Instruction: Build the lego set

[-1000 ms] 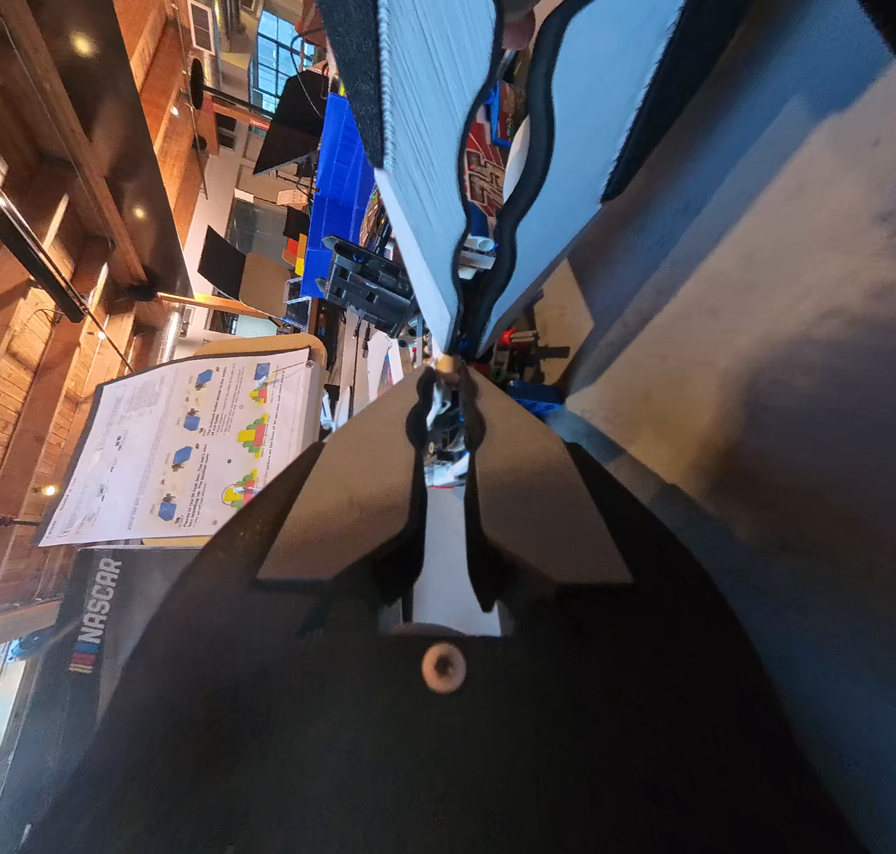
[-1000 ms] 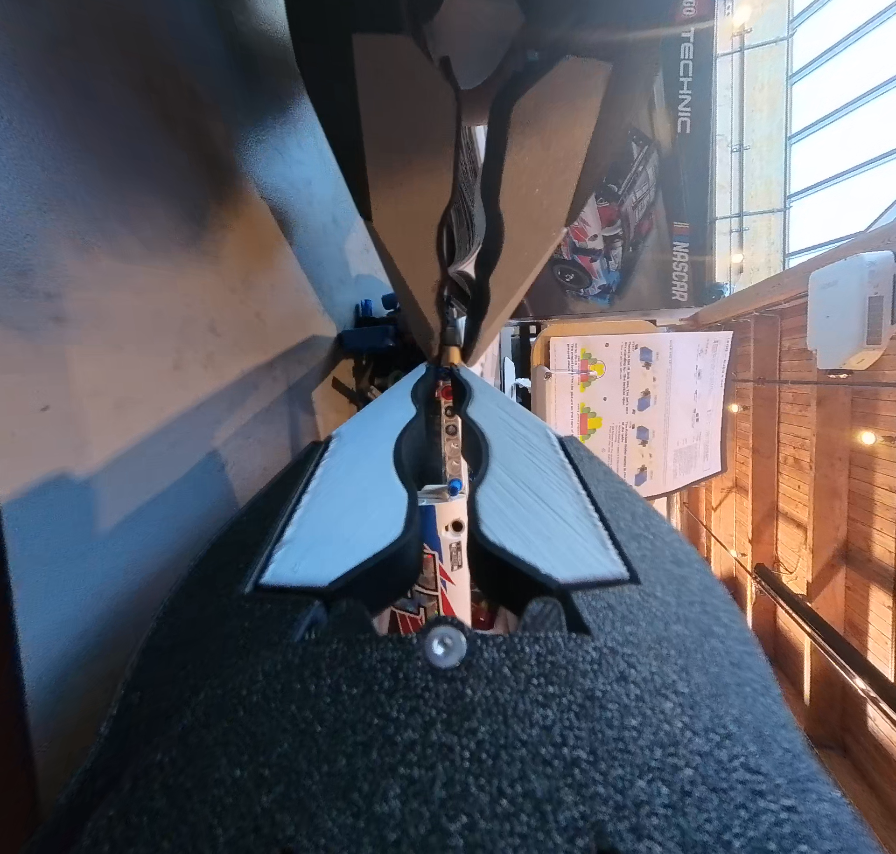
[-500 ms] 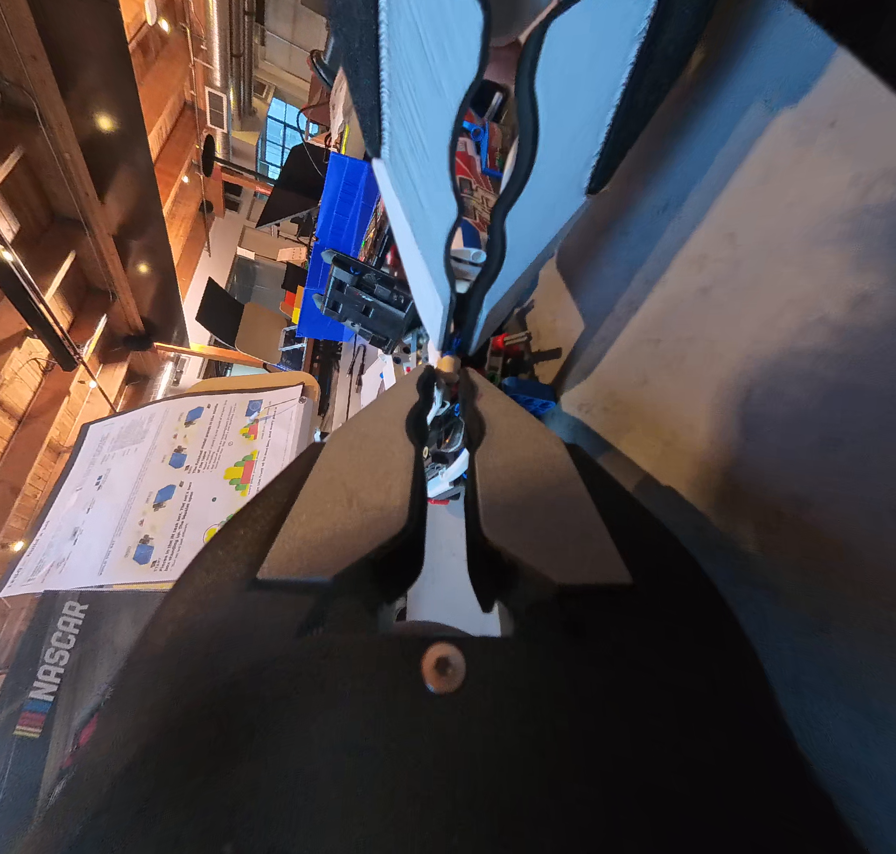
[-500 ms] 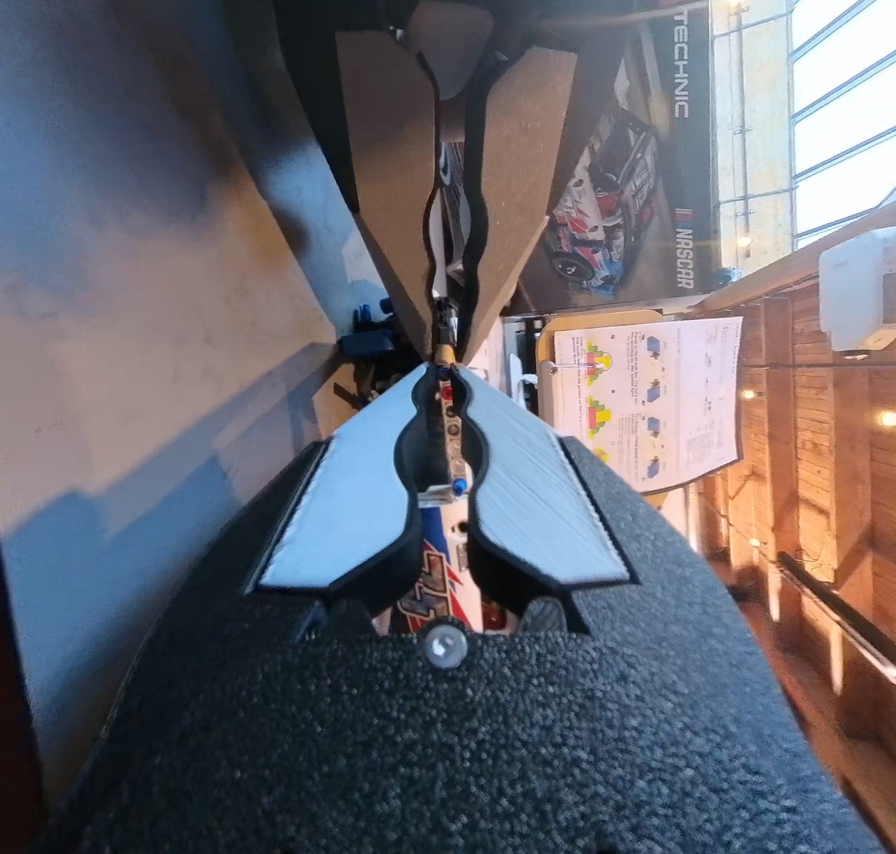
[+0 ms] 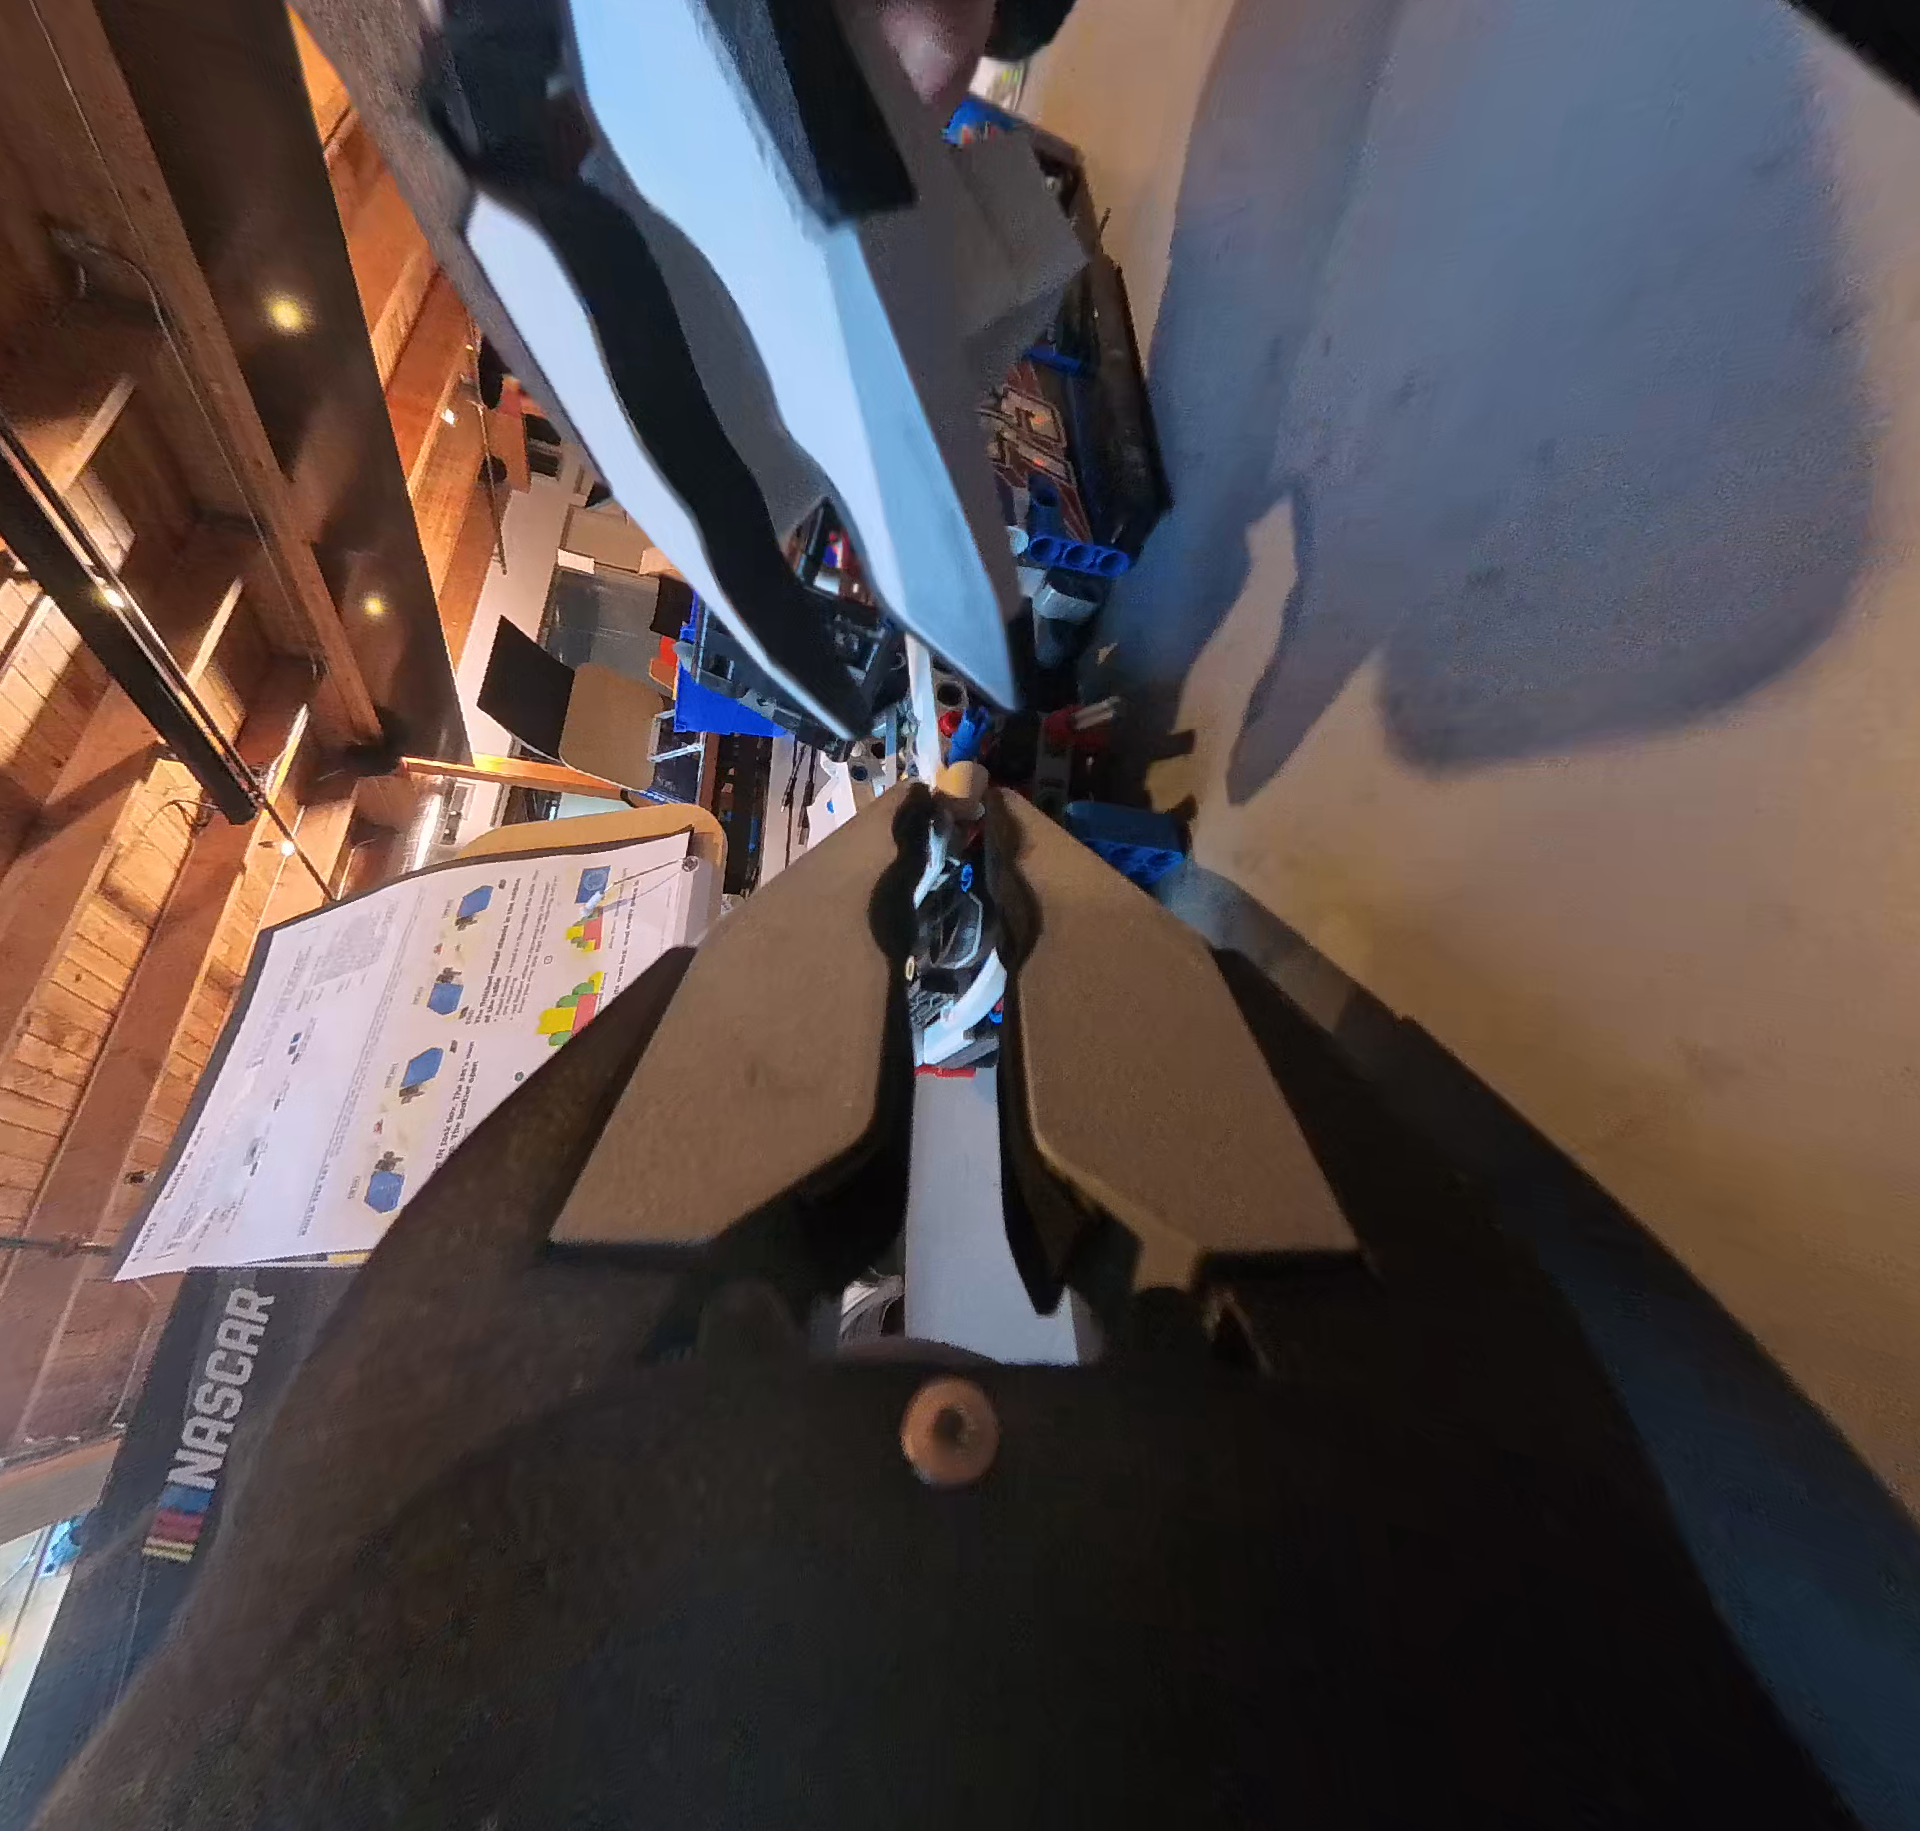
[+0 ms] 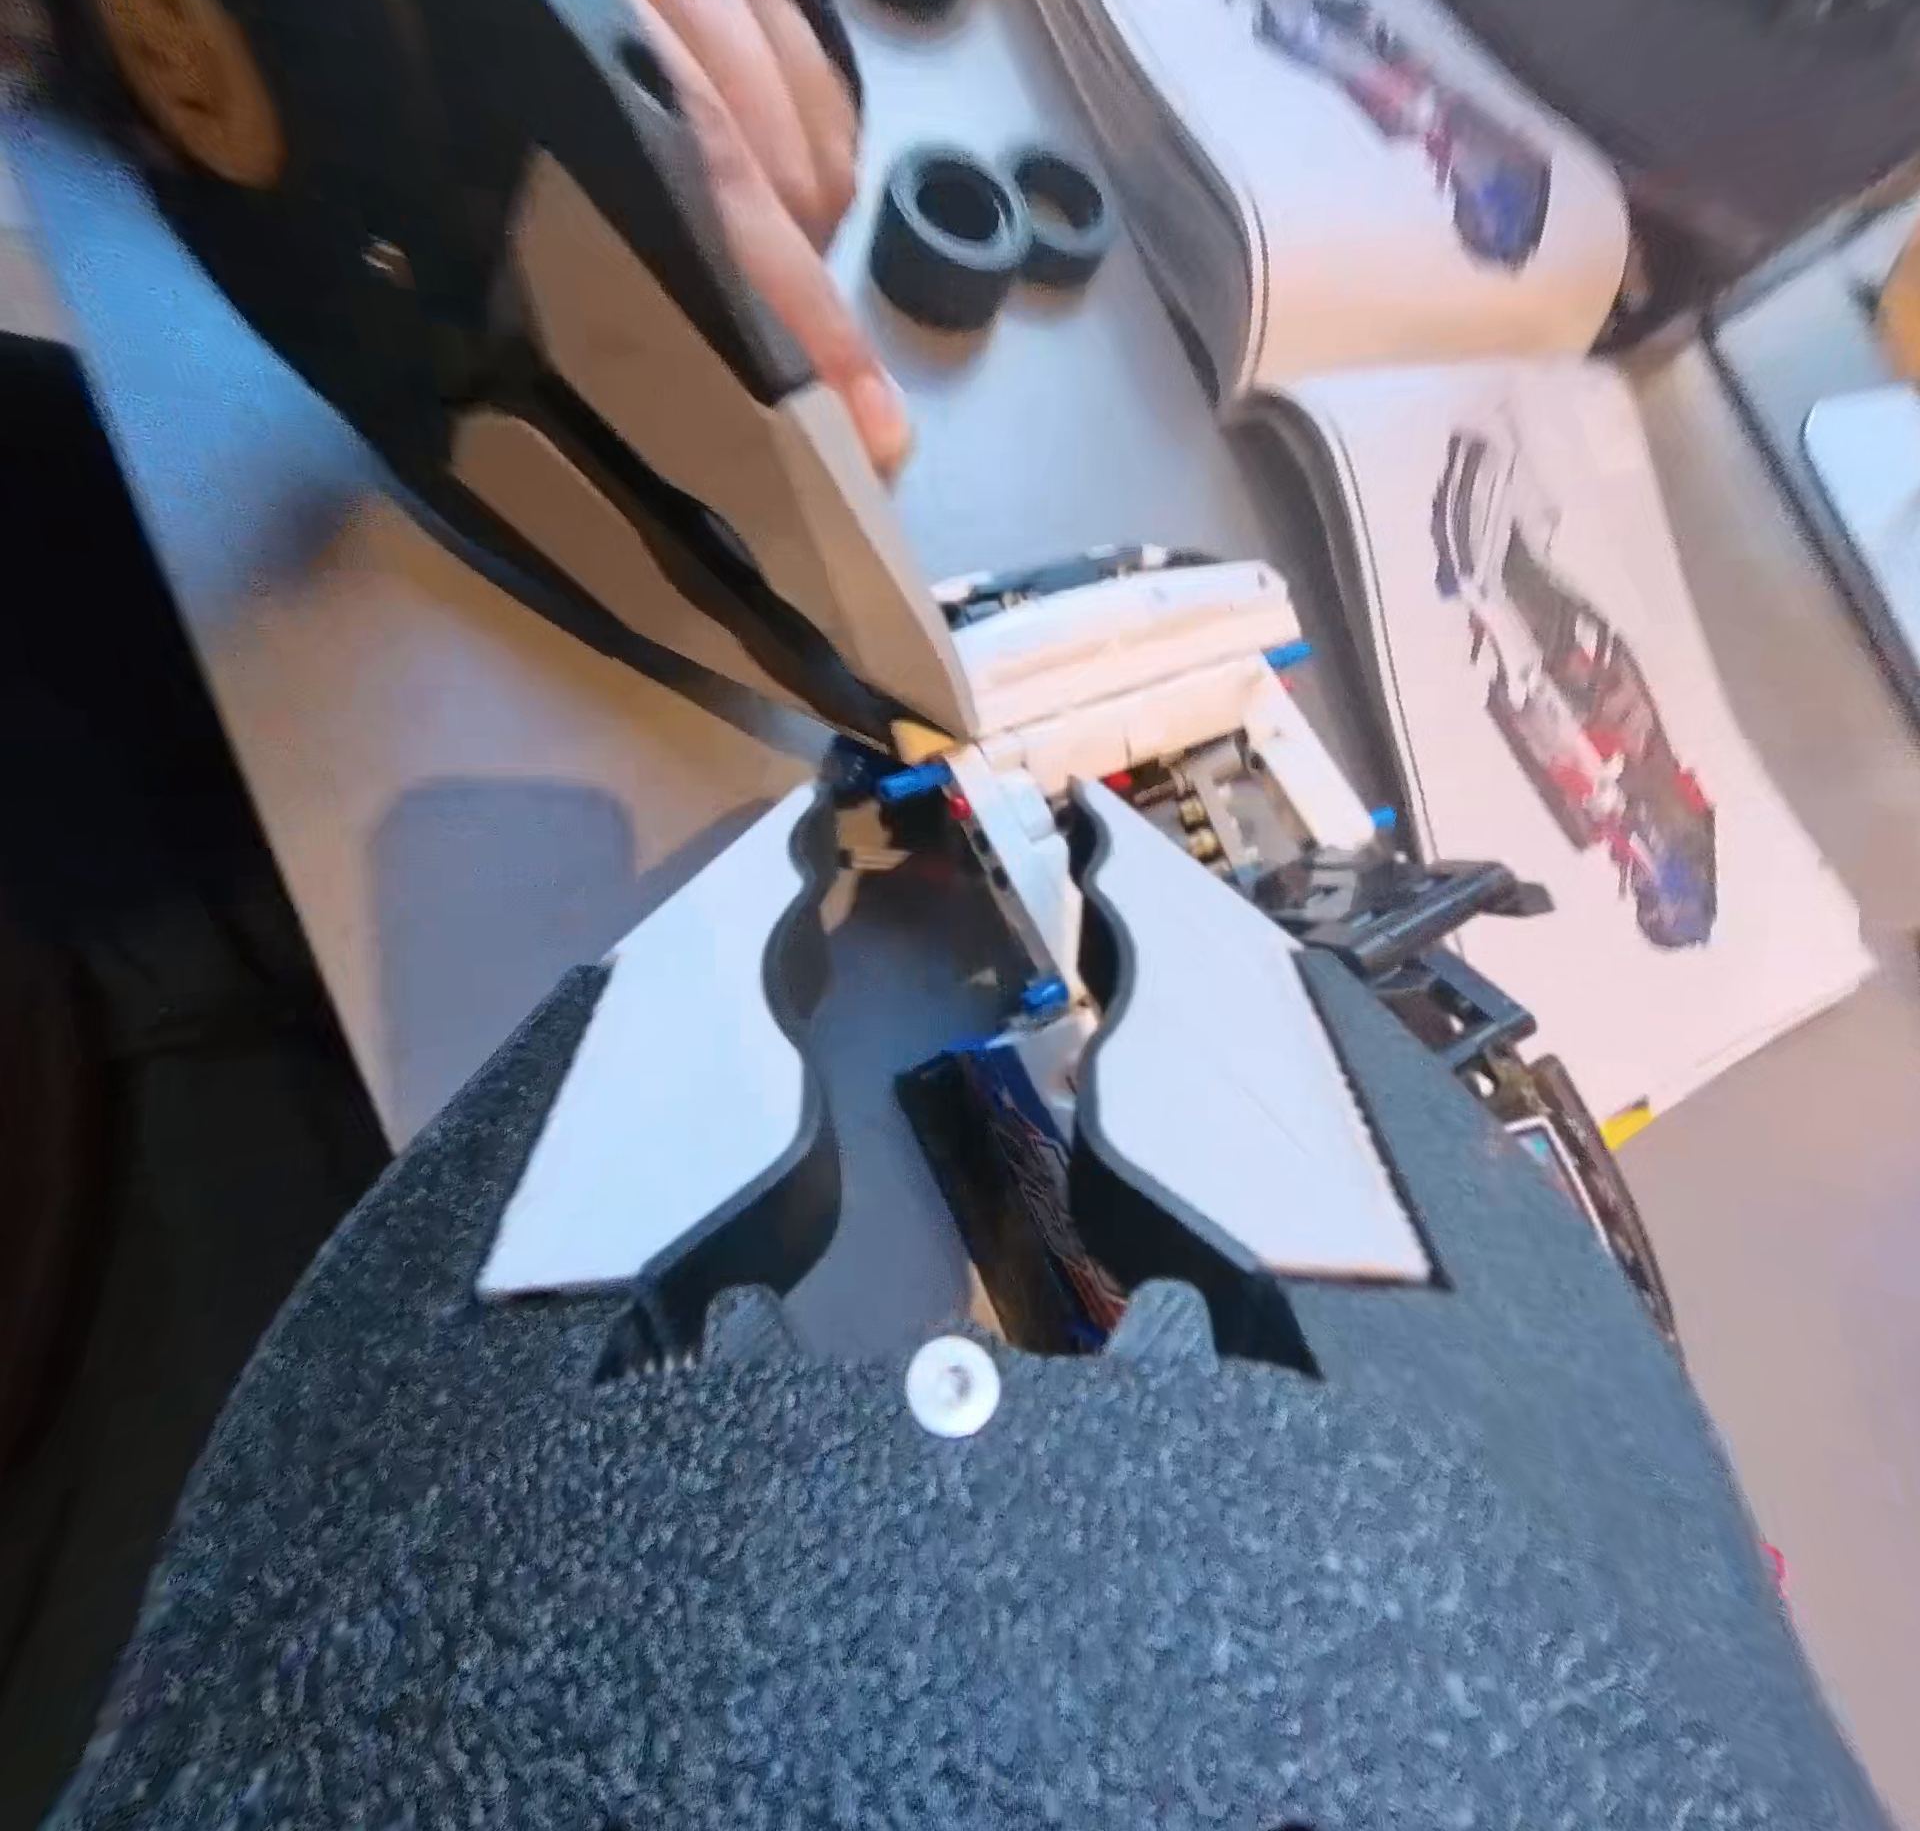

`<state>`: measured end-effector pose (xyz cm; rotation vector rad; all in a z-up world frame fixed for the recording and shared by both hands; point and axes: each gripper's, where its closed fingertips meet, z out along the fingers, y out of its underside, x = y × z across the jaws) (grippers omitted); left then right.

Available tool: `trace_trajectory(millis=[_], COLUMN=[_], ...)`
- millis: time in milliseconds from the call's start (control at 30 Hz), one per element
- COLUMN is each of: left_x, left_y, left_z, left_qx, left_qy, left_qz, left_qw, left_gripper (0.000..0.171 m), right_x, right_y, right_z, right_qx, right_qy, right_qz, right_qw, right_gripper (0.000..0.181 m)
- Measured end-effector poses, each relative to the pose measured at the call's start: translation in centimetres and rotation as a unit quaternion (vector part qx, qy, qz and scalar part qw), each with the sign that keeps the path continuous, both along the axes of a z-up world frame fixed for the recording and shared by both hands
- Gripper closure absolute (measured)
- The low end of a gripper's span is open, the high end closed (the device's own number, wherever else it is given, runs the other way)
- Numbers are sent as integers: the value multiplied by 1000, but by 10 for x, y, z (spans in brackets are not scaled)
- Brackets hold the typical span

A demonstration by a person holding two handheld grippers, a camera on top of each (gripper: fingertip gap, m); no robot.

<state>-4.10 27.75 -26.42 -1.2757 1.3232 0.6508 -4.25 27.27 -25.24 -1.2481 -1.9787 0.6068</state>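
Workshop loft, timber beams (image 5: 208, 347), parts bins (image 5: 717, 685)

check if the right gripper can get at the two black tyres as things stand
Probably not directly. The right gripper sits with open jaws astride the lego car, and the left gripper, shut on it, plus a hand cross the line to the tyres. It would likely have to go round.

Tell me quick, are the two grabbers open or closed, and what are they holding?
Left gripper: closed, pinching a tan peg on the Lego car.
Right gripper: open, with car parts between its fingers.
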Motion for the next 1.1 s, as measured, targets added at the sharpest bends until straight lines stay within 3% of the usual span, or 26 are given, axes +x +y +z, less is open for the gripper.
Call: trace_trajectory(millis=[67, 133, 267, 433, 1100], left_x=[0, 0, 0, -1, -4], left_y=[0, 1, 0, 1, 2], left_z=[0, 0, 1, 2, 4], left_qx=[4, 1, -8, -25, -54], left_qy=[4, 0, -13, -42, -83], left_qz=[6, 14, 14, 16, 32], left_qw=[1000, 1000, 1000, 999, 995], left_gripper=[165, 165, 165, 165, 165], right_x=[0, -2, -7, -7, -10], right_y=[6, 12, 10, 14, 12], right_z=[-12, -17, -9, -17, -16], right_qx=[0, 20, 47, 2, -3], right_qy=[-55, -74, -50, -67, -50], right_qz=[-18, -32, -19, -25, 0], right_qw=[998, 997, 997, 997, 999], right_gripper=[126, 127, 139, 135, 148])
